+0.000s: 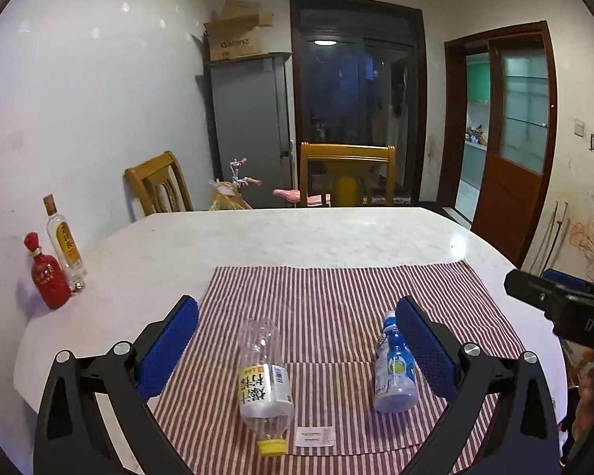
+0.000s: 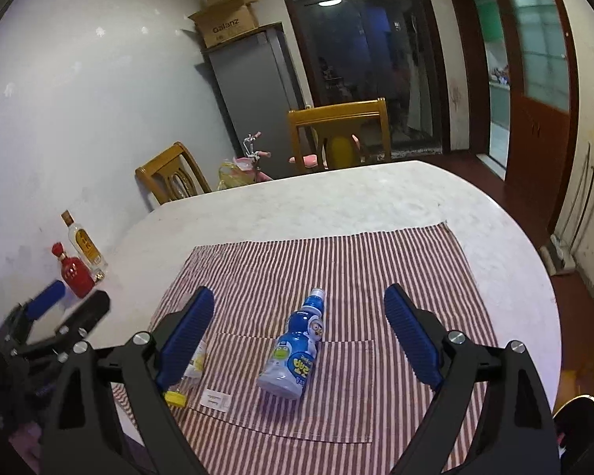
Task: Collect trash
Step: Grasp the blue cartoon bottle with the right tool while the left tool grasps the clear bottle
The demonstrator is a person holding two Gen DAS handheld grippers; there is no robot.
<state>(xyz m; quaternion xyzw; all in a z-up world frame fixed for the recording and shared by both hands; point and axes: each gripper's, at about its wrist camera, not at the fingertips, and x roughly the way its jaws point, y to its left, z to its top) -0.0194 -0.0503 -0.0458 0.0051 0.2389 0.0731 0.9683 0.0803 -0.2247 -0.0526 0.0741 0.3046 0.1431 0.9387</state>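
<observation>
Both tools are hovering low over the near edge of the table (image 1: 336, 233), pointing forward across the striped cloth (image 1: 336, 289). The left tool (image 1: 297, 342) is standing spread wide, gripping nothing, with the clear bottle (image 1: 263, 380) lying between its fingers, yellow cap nearest. The right tool (image 2: 299, 328) is likewise gaping wide and empty, framing the blue bottle (image 2: 297, 350), which is lying on the cloth just right of the clear one, cap pointing far.

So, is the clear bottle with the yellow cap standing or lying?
Lying. The clear bottle rests on its side on the striped cloth, cap toward the camera.
</observation>
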